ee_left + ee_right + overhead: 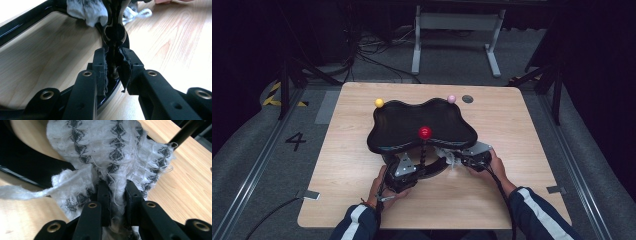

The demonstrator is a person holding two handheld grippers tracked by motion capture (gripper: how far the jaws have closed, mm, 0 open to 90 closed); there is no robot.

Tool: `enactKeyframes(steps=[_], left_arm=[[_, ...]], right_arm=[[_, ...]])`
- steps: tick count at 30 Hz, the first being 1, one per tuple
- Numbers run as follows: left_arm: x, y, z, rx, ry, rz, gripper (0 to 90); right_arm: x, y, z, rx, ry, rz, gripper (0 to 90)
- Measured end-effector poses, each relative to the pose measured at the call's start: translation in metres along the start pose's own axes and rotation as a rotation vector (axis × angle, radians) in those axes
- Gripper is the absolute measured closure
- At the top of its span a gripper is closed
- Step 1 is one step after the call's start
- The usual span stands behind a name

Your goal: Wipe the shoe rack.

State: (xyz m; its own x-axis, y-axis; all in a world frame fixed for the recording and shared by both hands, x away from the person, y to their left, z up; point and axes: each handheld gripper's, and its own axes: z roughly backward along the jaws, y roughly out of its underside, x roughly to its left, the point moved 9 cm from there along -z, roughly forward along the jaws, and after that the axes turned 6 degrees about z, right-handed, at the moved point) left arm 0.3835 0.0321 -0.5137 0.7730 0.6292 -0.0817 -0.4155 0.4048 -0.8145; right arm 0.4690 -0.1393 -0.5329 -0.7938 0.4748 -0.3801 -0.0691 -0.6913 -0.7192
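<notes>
A glossy black wavy-edged stand (402,122) sits mid-table, with a red ball (425,132) on a beaded black stem (426,152) at its near side. My left gripper (417,169) is below it, shut on the thin black foot of that stem (114,32); its worn pads (101,67) press it from both sides. My right gripper (458,159) is just right of the stem, shut on a white cloth with a grey diamond pattern (112,152). The cloth (448,156) bunches against the stand's underside and also appears beyond my left gripper (86,10).
A yellow ball (379,102) and a pink ball (451,99) stand at the stand's far corners. A dark round disc (467,98) lies on the wooden table (522,150) beside the pink ball. Beyond the table is a white frame (457,22) among floor cables.
</notes>
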Motion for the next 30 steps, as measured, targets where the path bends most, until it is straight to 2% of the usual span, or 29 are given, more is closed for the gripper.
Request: enactKeyframes(steps=[1, 2, 4, 5, 7, 8, 11, 13, 14, 15, 17, 18, 22, 23, 25, 28, 29, 30], left_arm=[[0.002, 0.001, 0.001, 0.023, -0.006, -0.032, 74.8], [0.0, 0.0, -0.001, 0.013, -0.003, -0.015, 74.8], [-0.001, -0.001, -0.003, 0.01, -0.009, -0.014, 74.7], [0.002, -0.001, -0.002, 0.025, -0.018, -0.052, 74.7], [0.0, -0.003, -0.005, 0.008, -0.021, -0.023, 74.7], [0.001, -0.003, -0.005, 0.023, -0.023, -0.022, 74.7], [0.002, -0.005, -0.008, 0.0, -0.029, -0.026, 74.7], [0.003, -0.005, -0.008, 0.016, -0.035, -0.035, 74.7], [0.002, -0.006, -0.01, 0.005, -0.032, -0.011, 74.7], [0.003, -0.006, -0.009, 0.017, -0.034, -0.026, 74.7], [0.001, -0.008, -0.013, 0.001, -0.032, -0.011, 74.8], [0.002, -0.008, -0.013, 0.02, -0.032, -0.021, 74.7], [-0.003, -0.012, -0.019, 0.002, -0.035, -0.011, 74.7], [-0.002, -0.011, -0.019, 0.024, -0.039, -0.031, 74.7], [-0.004, -0.012, -0.02, 0.016, -0.041, -0.018, 74.6], [-0.004, -0.013, -0.02, 0.006, -0.039, -0.016, 74.6], [-0.003, -0.011, -0.018, 0.029, -0.043, -0.031, 74.5], [-0.003, -0.011, -0.018, 0.025, -0.043, -0.031, 74.5]], right_arm=[[0.003, -0.002, 0.001, -0.006, -0.011, 0.001, 78.0], [0.007, -0.003, 0.002, -0.008, -0.02, 0.01, 78.0], [0.01, -0.004, 0.003, -0.01, -0.029, 0.017, 78.0], [0.015, -0.007, 0.004, -0.013, -0.042, 0.024, 78.0], [0.023, -0.01, 0.006, -0.013, -0.056, 0.036, 77.9], [0.025, -0.011, 0.006, -0.016, -0.064, 0.031, 77.9], [0.032, -0.016, 0.008, -0.023, -0.075, 0.037, 78.0], [0.034, -0.017, 0.008, -0.025, -0.075, 0.043, 77.8], [0.036, -0.018, 0.009, -0.028, -0.082, 0.041, 77.6], [0.038, -0.019, 0.01, -0.029, -0.087, 0.048, 77.2], [0.041, -0.02, 0.011, -0.029, -0.095, 0.055, 76.3], [0.043, -0.021, 0.012, -0.028, -0.102, 0.062, 76.0], [0.05, -0.022, 0.015, -0.03, -0.108, 0.091, 75.5], [0.053, -0.023, 0.016, -0.029, -0.116, 0.091, 75.6], [0.056, -0.024, 0.017, -0.031, -0.126, 0.094, 75.9], [0.058, -0.024, 0.016, -0.024, -0.115, 0.109, 76.3], [0.058, -0.024, 0.016, -0.024, -0.115, 0.111, 76.5], [0.057, -0.024, 0.016, -0.024, -0.117, 0.11, 76.6]])
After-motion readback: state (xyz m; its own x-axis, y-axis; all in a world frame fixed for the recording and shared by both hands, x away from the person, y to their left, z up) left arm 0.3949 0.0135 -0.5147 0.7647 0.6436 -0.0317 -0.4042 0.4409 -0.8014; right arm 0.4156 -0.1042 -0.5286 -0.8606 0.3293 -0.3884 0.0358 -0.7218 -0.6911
